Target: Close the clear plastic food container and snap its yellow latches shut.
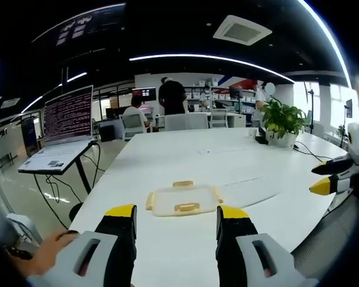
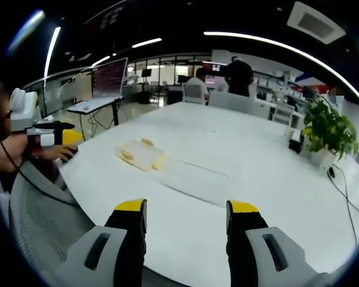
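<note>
Container: clear plastic food container (image 1: 182,200) lying flat on the white counter (image 1: 239,161), centre of the left gripper view, just above the jaw tips; in the right gripper view (image 2: 140,155) left of centre, well apart from the jaws
Latches: yellow latches (image 1: 186,207) standing out at the near, far and side edges; judged not yet snapped, though too small to confirm
Lid: clear flat sheet (image 2: 197,177) beside the container, probably the lid; cannot tell for certain
Left hand-held gripper: (image 1: 176,215) released, jaws spread wide with nothing between; aligned on the container, judged as lined up for an approach; seen also at left edge of the right gripper view (image 2: 66,137)
Right hand-held gripper: (image 2: 186,209) released, jaws apart and empty; held back over bare counter, apparently waiting; seen also at right edge of the left gripper view (image 1: 326,178)
Surroundings: potted plant (image 1: 284,122) upper right; laptop (image 1: 66,128) on a stand, left; people at the far desks
Stage: judged as start, nothing grasped
</note>
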The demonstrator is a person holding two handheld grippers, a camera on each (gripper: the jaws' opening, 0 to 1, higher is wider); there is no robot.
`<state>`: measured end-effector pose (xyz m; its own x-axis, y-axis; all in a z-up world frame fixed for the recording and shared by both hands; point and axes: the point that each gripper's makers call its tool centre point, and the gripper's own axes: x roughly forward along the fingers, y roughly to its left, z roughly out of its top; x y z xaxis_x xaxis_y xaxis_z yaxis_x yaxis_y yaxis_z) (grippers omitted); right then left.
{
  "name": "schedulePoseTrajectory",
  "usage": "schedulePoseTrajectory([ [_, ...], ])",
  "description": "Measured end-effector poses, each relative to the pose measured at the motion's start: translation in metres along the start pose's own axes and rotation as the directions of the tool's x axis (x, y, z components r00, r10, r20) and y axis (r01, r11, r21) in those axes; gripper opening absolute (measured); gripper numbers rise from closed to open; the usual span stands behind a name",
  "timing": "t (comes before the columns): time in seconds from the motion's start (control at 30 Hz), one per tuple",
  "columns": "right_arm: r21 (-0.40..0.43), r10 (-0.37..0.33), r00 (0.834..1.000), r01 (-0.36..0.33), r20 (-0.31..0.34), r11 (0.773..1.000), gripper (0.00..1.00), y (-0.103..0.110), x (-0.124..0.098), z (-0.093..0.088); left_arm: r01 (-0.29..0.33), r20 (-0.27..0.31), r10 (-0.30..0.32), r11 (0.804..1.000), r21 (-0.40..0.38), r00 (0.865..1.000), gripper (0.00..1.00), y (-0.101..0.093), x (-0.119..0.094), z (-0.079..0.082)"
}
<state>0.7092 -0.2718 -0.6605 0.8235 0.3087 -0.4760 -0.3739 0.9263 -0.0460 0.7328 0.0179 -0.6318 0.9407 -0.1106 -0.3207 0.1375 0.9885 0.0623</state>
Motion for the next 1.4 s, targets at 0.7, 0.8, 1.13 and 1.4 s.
schedulePoseTrajectory([
  [0.7,-0.004,0.006,1.0,-0.006,0.001,1.0,0.51,0.0016,0.0007,0.0007,-0.002,0.001,0.002,1.0,0.003,1.0,0.48,0.0009,0.0008,0.001],
  [0.8,-0.006,0.007,1.0,-0.007,0.0,1.0,0.51,0.0021,0.0007,0.0003,-0.002,0.0,0.002,1.0,0.0,1.0,0.48,0.001,0.0007,0.0005],
  [1.13,-0.006,0.009,1.0,-0.009,-0.004,1.0,0.51,0.0029,0.0004,-0.0008,-0.002,-0.001,0.002,1.0,-0.002,1.0,0.48,0.0009,0.0,-0.0001],
  [1.4,-0.008,0.011,1.0,-0.011,-0.003,1.0,0.51,0.0037,0.0006,-0.0006,-0.003,-0.001,0.003,1.0,-0.002,1.0,0.48,0.0011,-0.0001,-0.0002],
])
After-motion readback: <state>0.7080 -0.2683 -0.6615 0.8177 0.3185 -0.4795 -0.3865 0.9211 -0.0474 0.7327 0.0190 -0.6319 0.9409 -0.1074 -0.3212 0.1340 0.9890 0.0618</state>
